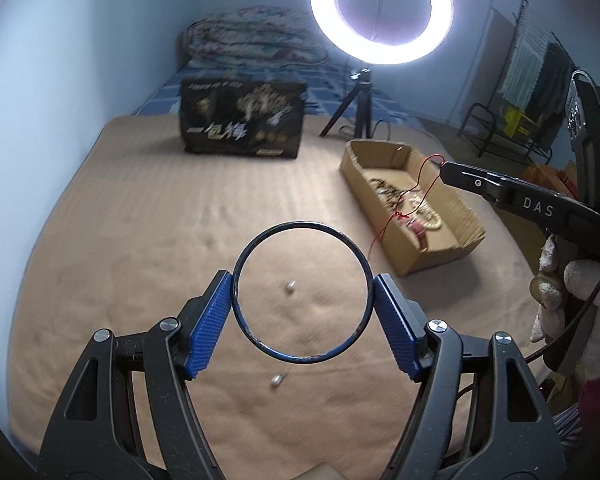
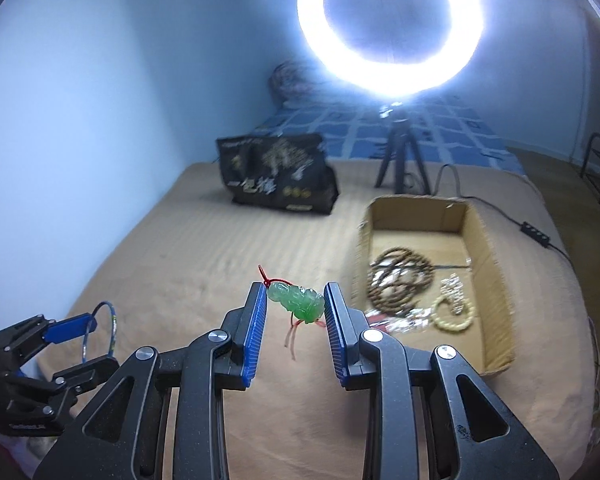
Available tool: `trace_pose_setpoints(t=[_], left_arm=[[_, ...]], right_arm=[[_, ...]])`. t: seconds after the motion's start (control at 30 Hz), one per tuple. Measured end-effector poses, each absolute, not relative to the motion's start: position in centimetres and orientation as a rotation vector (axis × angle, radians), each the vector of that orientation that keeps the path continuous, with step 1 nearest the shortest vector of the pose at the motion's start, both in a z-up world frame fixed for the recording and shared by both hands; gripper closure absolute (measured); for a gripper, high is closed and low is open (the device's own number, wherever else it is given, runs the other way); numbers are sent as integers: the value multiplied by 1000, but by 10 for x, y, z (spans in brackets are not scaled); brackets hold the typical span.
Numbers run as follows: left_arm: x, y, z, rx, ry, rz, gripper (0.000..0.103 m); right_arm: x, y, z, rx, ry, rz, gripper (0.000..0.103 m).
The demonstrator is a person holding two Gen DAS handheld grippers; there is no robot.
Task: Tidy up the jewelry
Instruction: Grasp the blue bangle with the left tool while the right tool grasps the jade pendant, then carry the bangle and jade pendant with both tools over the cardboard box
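Note:
My left gripper is shut on a thin dark blue bangle, held upright above the tan bedspread; the bangle also shows in the right wrist view. My right gripper is shut on a green jade pendant with a red cord, held above the bed just left of the cardboard box. In the left wrist view the red cord dangles from the right gripper over the box. The box holds bead bracelets and other jewelry. Two small pearl earrings lie on the bedspread.
A black printed bag stands at the back of the bed. A ring light on a tripod stands behind the box, its cable trailing right. A wall runs along the left. A rack stands at far right.

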State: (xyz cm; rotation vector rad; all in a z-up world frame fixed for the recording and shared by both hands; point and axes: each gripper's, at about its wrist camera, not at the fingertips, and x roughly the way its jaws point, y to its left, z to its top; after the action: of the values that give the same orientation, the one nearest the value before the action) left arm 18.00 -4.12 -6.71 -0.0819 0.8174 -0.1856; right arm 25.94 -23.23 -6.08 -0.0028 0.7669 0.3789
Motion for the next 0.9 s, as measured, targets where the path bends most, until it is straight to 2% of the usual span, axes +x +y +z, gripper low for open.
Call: trace_pose_setpoints(t=[0.4,0.9], left_arm=[[239,-99,-49,-54,791,-291,30],[322,-156,-63,-79,808,-349,30]], right_arm=[[297,-294,-38,57,713,257,75],[336,-339,-65,72,768,159,75]])
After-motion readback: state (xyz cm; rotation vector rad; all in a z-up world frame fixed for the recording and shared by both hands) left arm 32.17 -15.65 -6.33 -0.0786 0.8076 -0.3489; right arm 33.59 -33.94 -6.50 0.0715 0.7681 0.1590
